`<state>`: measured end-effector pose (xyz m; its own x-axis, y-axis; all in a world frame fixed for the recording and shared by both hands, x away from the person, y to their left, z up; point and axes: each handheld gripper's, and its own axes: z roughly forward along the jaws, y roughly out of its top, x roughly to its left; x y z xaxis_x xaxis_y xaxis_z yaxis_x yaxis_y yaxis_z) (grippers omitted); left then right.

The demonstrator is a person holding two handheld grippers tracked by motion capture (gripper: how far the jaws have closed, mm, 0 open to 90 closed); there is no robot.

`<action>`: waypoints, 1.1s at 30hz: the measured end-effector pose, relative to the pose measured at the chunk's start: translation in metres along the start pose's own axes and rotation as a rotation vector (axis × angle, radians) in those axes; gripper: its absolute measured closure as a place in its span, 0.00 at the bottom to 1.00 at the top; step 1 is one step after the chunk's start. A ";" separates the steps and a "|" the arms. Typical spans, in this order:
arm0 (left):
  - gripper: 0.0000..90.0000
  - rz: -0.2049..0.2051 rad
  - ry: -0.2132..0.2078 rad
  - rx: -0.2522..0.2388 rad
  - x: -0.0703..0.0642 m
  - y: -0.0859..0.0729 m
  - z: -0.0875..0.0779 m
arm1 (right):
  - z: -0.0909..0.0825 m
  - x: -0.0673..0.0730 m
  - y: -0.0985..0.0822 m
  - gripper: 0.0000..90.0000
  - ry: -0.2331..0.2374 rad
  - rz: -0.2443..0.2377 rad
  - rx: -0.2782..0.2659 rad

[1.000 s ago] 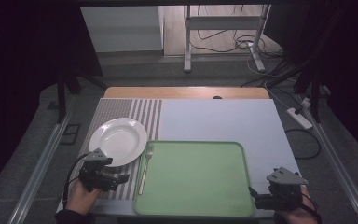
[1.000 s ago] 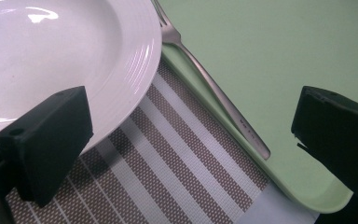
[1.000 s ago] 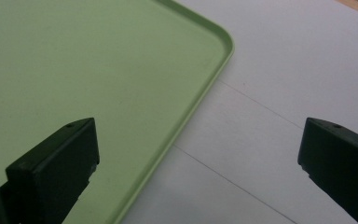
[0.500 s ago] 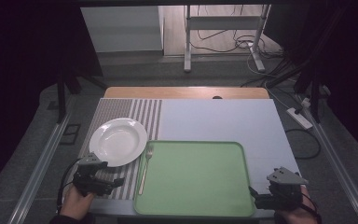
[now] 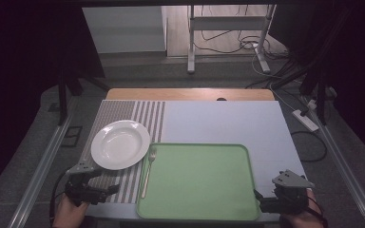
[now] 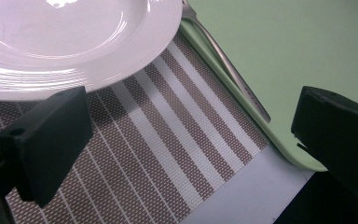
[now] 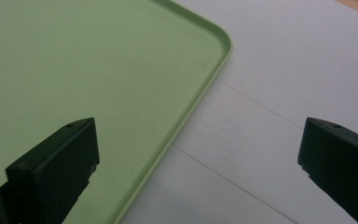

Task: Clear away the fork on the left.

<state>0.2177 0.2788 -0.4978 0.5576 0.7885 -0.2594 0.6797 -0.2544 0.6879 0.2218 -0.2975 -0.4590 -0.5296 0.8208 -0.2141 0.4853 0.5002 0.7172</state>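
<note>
While both of the person's hands rest at the near edge of the table, the left gripper [image 5: 109, 191] sits low at the near left corner, over the near end of a brown-and-white striped placemat [image 5: 123, 183]. Its two black jaws stand wide apart with nothing between them, seen clearly in the left gripper view [image 6: 193, 140]. Just beyond that gripper, a white plate [image 5: 120, 144] lies flat on the placemat, bare and shiny. Immediately right of the plate, a metal fork [image 5: 148, 171] lies lengthwise with its tines pointing away from the person, its handle running along the left rim of a green tray [image 5: 197, 216]. From the left gripper view the fork [image 6: 228, 70] appears to rest against that rim. Flat on the pale table covering [image 5: 228, 121], the tray takes up the near middle and carries nothing. Farther right, the right gripper [image 5: 257, 200] hovers by the tray's near right corner, its jaws also spread wide and holding nothing; in its own view [image 7: 198, 161] the tray's rounded corner [image 7: 219, 51] lies beneath them.
</note>
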 end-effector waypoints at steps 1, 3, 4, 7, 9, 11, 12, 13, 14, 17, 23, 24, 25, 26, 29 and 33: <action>0.00 0.000 0.006 -0.004 0.000 -0.001 -0.002 | 0.000 0.000 0.000 0.00 0.000 0.000 0.000; 0.00 0.000 0.010 -0.006 -0.001 -0.002 -0.003 | 0.000 0.000 0.000 0.00 0.000 0.001 0.000; 0.00 0.000 0.010 -0.006 -0.001 -0.002 -0.003 | 0.000 0.000 0.000 0.00 0.000 0.001 0.000; 0.00 -0.001 0.013 -0.012 -0.001 -0.004 -0.005 | 0.000 0.000 0.000 0.00 0.002 -0.001 0.001; 0.00 -0.001 0.019 -0.013 -0.001 -0.005 -0.007 | 0.000 0.000 0.000 0.00 0.001 -0.002 0.003; 0.00 0.002 0.025 -0.016 -0.001 -0.006 -0.009 | 0.000 0.000 0.000 0.00 0.001 -0.002 0.003; 0.00 0.004 0.030 -0.015 -0.002 -0.007 -0.009 | 0.000 0.000 0.000 0.00 0.001 -0.002 0.003; 0.00 0.007 0.036 -0.013 -0.003 -0.007 -0.010 | 0.000 0.000 0.000 0.00 0.001 -0.001 0.002; 0.00 0.012 0.043 -0.011 -0.003 -0.008 -0.011 | 0.000 0.000 0.000 0.00 0.001 -0.001 0.001; 0.00 0.016 0.052 -0.014 -0.005 -0.010 -0.014 | 0.000 0.000 0.000 0.00 0.000 0.000 0.000; 0.00 0.015 0.063 -0.036 -0.006 -0.014 -0.019 | -0.001 -0.001 0.000 0.00 0.001 0.006 -0.001; 0.00 0.016 0.065 -0.035 -0.006 -0.015 -0.020 | -0.001 -0.001 0.000 0.00 0.001 0.008 -0.002; 0.00 0.016 0.067 -0.035 -0.006 -0.015 -0.020 | -0.001 -0.001 0.000 0.00 0.001 0.011 -0.003; 0.00 0.017 0.069 -0.037 -0.006 -0.016 -0.021 | -0.001 -0.001 0.000 0.00 0.002 0.014 -0.004; 0.00 0.021 0.077 -0.038 -0.007 -0.017 -0.023 | -0.001 -0.002 0.000 0.00 0.004 0.019 -0.008; 0.00 0.024 0.084 -0.042 -0.009 -0.019 -0.025 | -0.001 -0.002 0.000 0.00 0.001 0.021 -0.008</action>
<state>0.1878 0.2906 -0.4919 0.5307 0.8269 -0.1859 0.6448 -0.2516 0.7218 0.2221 -0.2998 -0.4581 -0.5202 0.8307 -0.1982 0.4907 0.4806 0.7268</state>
